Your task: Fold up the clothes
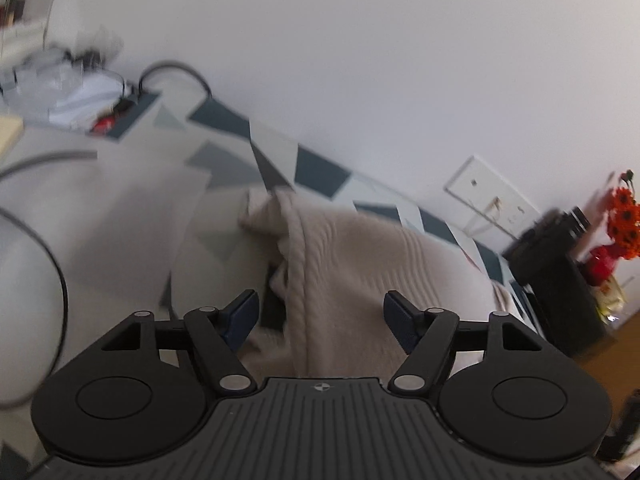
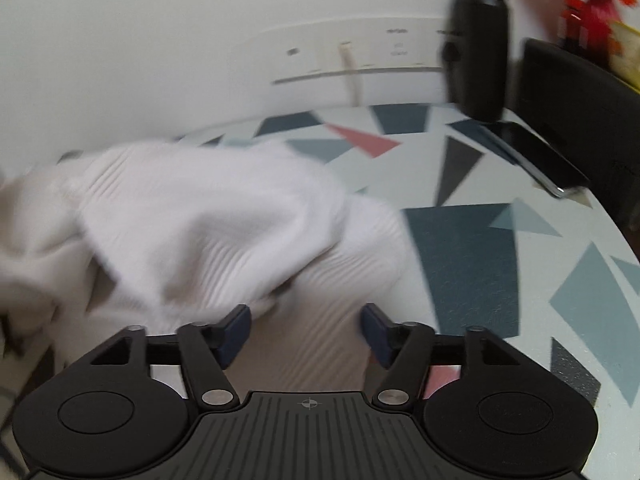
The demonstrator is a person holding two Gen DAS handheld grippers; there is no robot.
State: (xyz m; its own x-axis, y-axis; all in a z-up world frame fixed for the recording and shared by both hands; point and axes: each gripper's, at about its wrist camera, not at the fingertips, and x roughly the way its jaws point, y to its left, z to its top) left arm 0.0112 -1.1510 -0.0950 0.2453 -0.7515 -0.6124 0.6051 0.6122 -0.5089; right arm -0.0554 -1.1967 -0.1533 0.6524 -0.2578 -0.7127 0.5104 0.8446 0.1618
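Observation:
A cream ribbed knit garment (image 1: 360, 256) lies bunched on a table covered with a cloth of blue, grey and pink triangles (image 1: 316, 172). My left gripper (image 1: 320, 316) hangs over its cable-edged hem with the jaws wide apart; the knit runs below and between the pads, and neither pad presses on it. In the right wrist view the same garment (image 2: 208, 224) is heaped to the left and centre. My right gripper (image 2: 306, 332) stands open above its ribbed lower layer, with nothing pinched.
A black bottle (image 2: 478, 40) stands at the back right by the wall, with a phone (image 2: 532, 156) lying beside it and a black box (image 1: 560, 292) nearby. Red-orange flowers (image 1: 624, 224) sit behind. Cables and clutter (image 1: 80, 88) fill the far left corner. The table's edge (image 2: 616, 216) curves along the right.

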